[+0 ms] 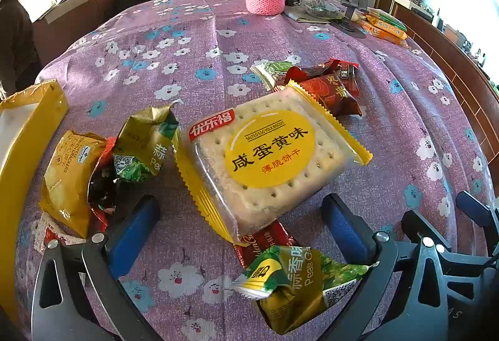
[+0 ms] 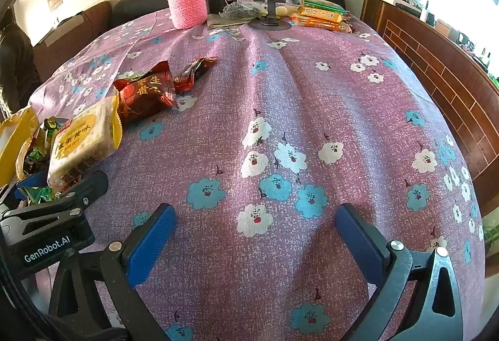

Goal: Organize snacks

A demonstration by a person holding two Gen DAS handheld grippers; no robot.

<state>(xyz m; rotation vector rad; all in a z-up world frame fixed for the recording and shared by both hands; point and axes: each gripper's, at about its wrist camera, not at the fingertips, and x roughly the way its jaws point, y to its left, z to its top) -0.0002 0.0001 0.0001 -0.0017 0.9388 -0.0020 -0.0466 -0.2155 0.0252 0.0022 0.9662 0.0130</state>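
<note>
A purple flowered tablecloth (image 2: 280,110) covers the whole table, and the snacks lie in a loose cluster on its left part. At the far left edge stands a yellow box (image 1: 34,110), open at the top. The largest snack is a salted egg yolk biscuit pack (image 1: 268,154), lying flat in the middle of the cluster. Beyond it, touching its far corner, lies a dark red snack packet (image 1: 330,88), with a small green-and-white sachet (image 1: 271,71) just beside that. To the left of the biscuit pack are a yellow cracker bag (image 1: 71,179) and a green pea packet (image 1: 146,144).

The left gripper (image 1: 240,225) hangs tilted down over the near edge of the biscuit pack, its blue fingers (image 1: 134,232) spread wide and holding nothing; a second pea packet (image 1: 302,281) lies beneath it. The right gripper (image 2: 252,235) is spread just as wide over bare cloth, well apart from the snacks, empty.
</note>
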